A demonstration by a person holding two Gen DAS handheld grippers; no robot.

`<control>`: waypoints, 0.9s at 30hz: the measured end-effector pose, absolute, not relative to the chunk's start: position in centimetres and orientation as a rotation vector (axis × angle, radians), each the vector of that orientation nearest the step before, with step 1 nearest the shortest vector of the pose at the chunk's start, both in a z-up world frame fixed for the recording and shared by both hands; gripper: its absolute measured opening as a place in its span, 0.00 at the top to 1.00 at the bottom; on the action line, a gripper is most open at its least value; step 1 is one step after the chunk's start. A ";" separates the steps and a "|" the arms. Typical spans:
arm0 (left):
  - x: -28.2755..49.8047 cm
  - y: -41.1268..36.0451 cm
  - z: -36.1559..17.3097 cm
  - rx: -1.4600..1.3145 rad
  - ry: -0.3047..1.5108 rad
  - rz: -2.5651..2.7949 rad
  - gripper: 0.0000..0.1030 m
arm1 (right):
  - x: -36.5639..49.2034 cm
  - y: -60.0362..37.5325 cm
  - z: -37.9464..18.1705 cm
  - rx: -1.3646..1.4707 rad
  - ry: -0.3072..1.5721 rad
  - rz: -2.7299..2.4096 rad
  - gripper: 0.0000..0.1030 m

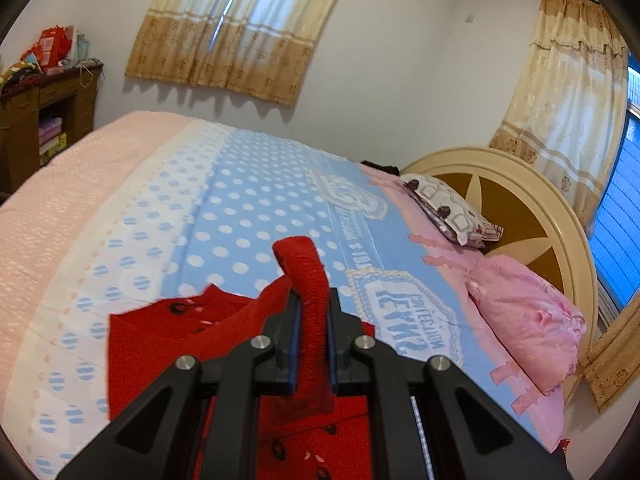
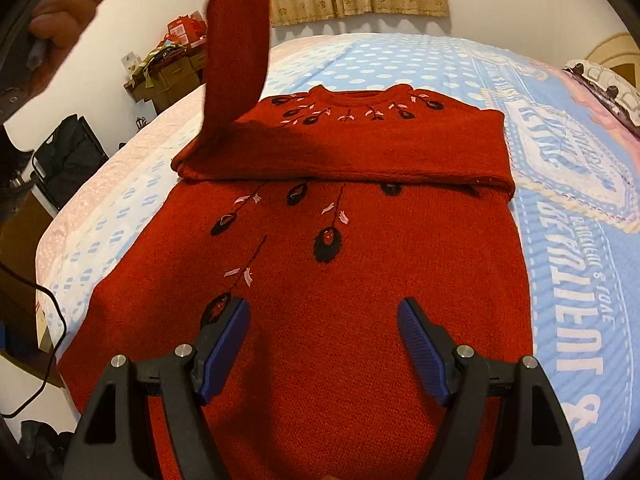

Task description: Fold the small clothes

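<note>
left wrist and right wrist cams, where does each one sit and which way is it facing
Left wrist: sits on the left gripper, raised and looking across the bed toward the headboard; its own fingers show, shut on the sleeve.
Right wrist: sits on the right gripper, low over the sweater's hem, looking up the red sweater toward the collar; its open fingers show, plus the person's hand top left.
Shared: the sweater, the lifted sleeve, the dotted blue bed cover and the patterned pillow.
</note>
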State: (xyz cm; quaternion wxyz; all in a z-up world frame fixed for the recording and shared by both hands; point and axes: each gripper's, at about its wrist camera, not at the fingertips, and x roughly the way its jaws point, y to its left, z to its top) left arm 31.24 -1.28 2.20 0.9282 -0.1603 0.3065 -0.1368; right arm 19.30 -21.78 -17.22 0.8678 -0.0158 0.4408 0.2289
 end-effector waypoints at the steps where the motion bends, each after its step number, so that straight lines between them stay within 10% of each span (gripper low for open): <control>1: 31.4 -1.9 1.9 -0.325 0.635 -0.286 0.89 | 19.3 -21.9 -17.3 -0.027 0.923 0.478 0.25; 16: 34.8 -11.7 -7.1 -0.136 0.778 -0.299 0.84 | 19.4 -21.5 -18.1 -0.032 0.947 0.473 0.25; 23: 31.2 -9.6 -5.4 0.041 0.660 -0.289 0.39 | 19.6 -21.8 -18.3 -0.002 0.952 0.494 0.24; 27: 28.3 -4.5 -6.1 0.121 0.624 -0.191 0.30 | 19.9 -22.0 -18.3 0.007 0.951 0.500 0.24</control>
